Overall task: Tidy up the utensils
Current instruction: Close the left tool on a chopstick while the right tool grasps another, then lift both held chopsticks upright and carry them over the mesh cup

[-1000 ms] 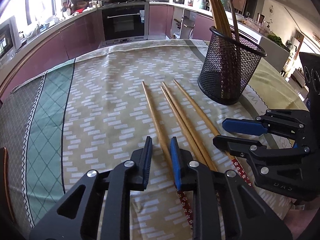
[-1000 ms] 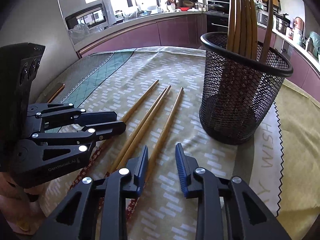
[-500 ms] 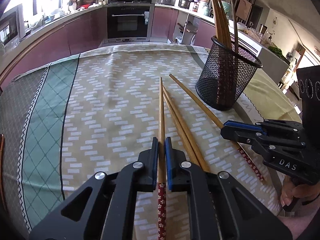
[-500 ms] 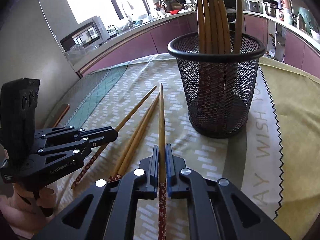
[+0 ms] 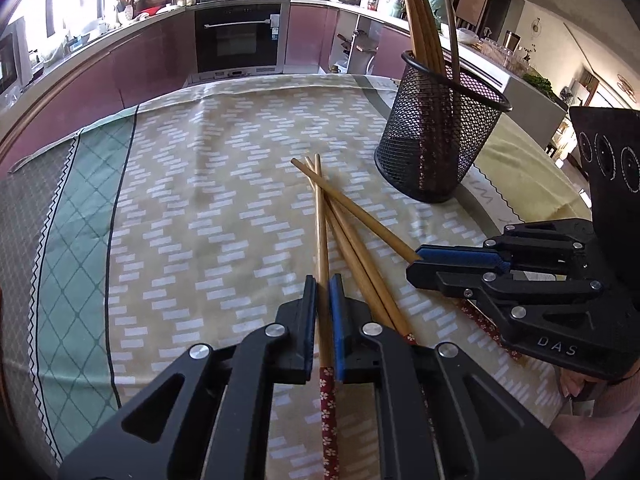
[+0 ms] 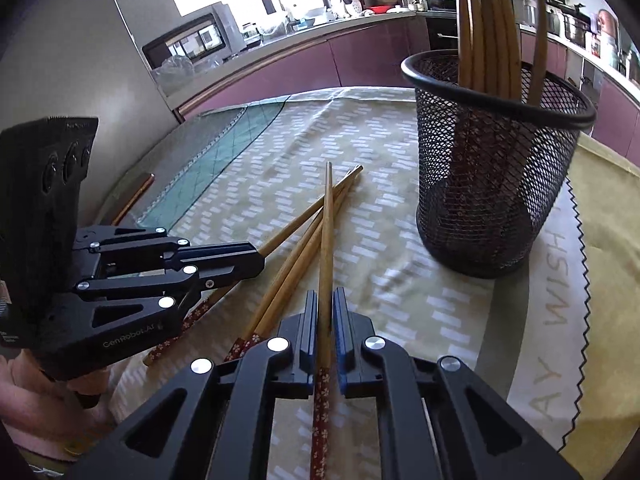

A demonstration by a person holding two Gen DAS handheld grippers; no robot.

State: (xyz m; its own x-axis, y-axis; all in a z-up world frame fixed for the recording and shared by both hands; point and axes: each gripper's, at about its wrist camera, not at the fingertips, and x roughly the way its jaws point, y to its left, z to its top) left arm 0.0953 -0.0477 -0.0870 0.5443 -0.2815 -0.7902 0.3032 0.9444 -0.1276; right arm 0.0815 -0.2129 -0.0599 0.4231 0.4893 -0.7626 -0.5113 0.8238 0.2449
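Note:
My left gripper (image 5: 323, 292) is shut on a wooden chopstick (image 5: 321, 224) with a red flowered end, held just above the cloth. My right gripper (image 6: 326, 304) is shut on another such chopstick (image 6: 327, 220); it also shows in the left wrist view (image 5: 416, 262). Two more chopsticks (image 6: 296, 264) lie side by side on the cloth between the grippers, also seen in the left wrist view (image 5: 352, 248). A black mesh holder (image 6: 492, 168) with several chopsticks standing in it sits ahead to the right, also in the left wrist view (image 5: 436, 136).
A patterned tablecloth (image 5: 200, 208) covers the round table, with a green band (image 5: 60, 240) at the left. The left gripper shows at the left of the right wrist view (image 6: 252, 260). Kitchen counters and an oven (image 5: 236, 40) stand beyond the table.
Both grippers went from open to shut, each on a chopstick, and have lifted them slightly. The held chopsticks now cross over the two lying on the cloth.

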